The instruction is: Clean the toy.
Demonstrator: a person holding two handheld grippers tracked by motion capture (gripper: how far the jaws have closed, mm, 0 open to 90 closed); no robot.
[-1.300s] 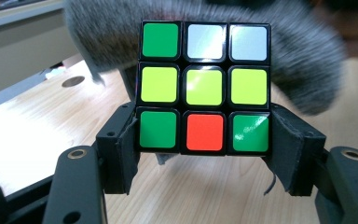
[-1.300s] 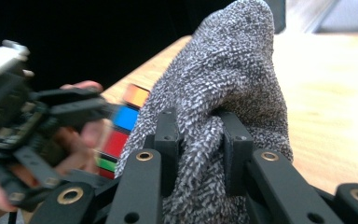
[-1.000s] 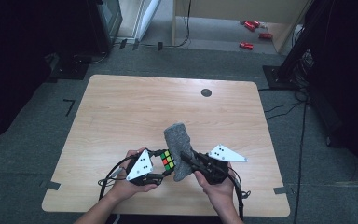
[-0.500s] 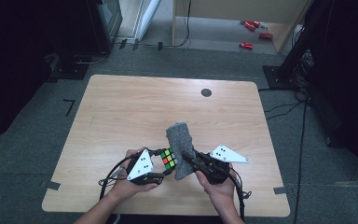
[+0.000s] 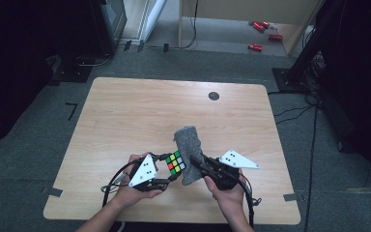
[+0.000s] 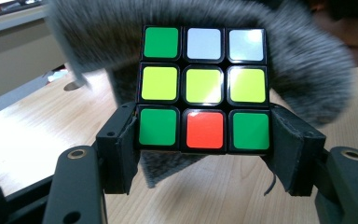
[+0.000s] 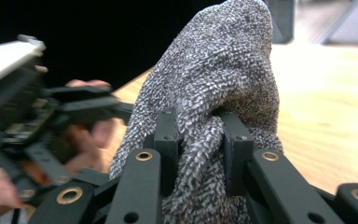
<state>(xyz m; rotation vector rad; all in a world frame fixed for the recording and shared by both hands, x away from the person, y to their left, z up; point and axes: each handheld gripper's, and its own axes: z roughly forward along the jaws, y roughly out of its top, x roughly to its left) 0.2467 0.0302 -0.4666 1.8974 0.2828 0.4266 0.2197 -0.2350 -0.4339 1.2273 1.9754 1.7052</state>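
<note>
Near the table's (image 5: pixel 125 111) near edge, the left gripper (image 6: pixel 204 140) clamped the bottom row of a scrambled puzzle cube (image 6: pixel 204 88); just right of it, the right gripper (image 7: pixel 198 140) pinched a fold of a grey fuzzy cloth (image 7: pixel 219 79), which rose behind the cube.

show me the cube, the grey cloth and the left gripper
cube (image 6: pixel 204 87), left gripper view, middle yellow sticker
grey cloth (image 7: pixel 223 70), right gripper view, upper fold
left gripper (image 5: pixel 171 170), high view, between its fingertips at the cube
</note>
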